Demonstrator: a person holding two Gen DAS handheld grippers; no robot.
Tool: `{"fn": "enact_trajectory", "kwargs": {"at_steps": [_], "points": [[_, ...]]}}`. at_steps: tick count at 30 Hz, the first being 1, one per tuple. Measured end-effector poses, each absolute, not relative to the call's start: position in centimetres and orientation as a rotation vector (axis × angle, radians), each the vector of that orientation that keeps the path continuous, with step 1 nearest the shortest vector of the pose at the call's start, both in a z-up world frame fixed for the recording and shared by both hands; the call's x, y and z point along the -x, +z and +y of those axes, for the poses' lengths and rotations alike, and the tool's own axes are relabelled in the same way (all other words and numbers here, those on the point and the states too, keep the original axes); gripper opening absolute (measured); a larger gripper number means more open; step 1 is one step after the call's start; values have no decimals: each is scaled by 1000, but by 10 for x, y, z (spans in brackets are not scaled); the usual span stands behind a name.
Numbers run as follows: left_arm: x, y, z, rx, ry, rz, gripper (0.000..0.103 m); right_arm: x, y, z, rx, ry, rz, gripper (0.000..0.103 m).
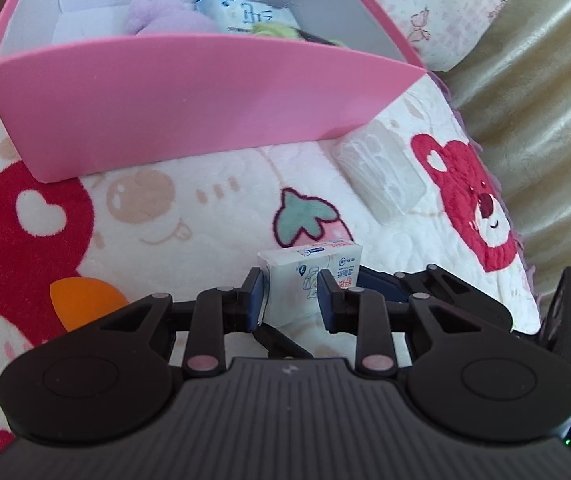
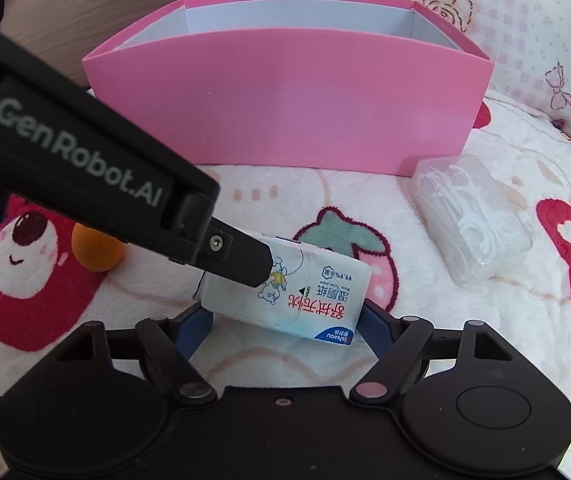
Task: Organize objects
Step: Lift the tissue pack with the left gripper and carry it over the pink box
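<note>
Blue-padded fingers of the left gripper (image 1: 291, 294) pinched a small white wet-wipe packet (image 1: 312, 276) just above the cartoon-bear blanket (image 1: 205, 208), while the right gripper (image 2: 287, 322) sat wide apart around the same packet. Beyond lay a clear plastic floss-pick case (image 2: 471, 216), an orange ball (image 2: 97, 250), then the pink cardboard box (image 2: 285, 108).

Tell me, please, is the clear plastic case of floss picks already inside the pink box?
No, the clear case of floss picks lies on the blanket outside the pink box, beside its right corner.
</note>
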State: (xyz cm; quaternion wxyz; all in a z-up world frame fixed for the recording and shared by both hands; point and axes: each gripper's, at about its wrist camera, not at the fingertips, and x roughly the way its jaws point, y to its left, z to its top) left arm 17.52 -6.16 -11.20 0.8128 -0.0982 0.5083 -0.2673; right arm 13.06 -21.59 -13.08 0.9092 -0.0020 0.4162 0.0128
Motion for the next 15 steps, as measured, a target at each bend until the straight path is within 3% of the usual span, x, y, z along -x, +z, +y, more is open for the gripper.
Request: {"fn": "enact_trajectory", "kwargs": {"at_steps": [15], "points": [[-143,-71,-60,164,-575,1070,28,-87,-103,-206,41,52,841,82]]}}
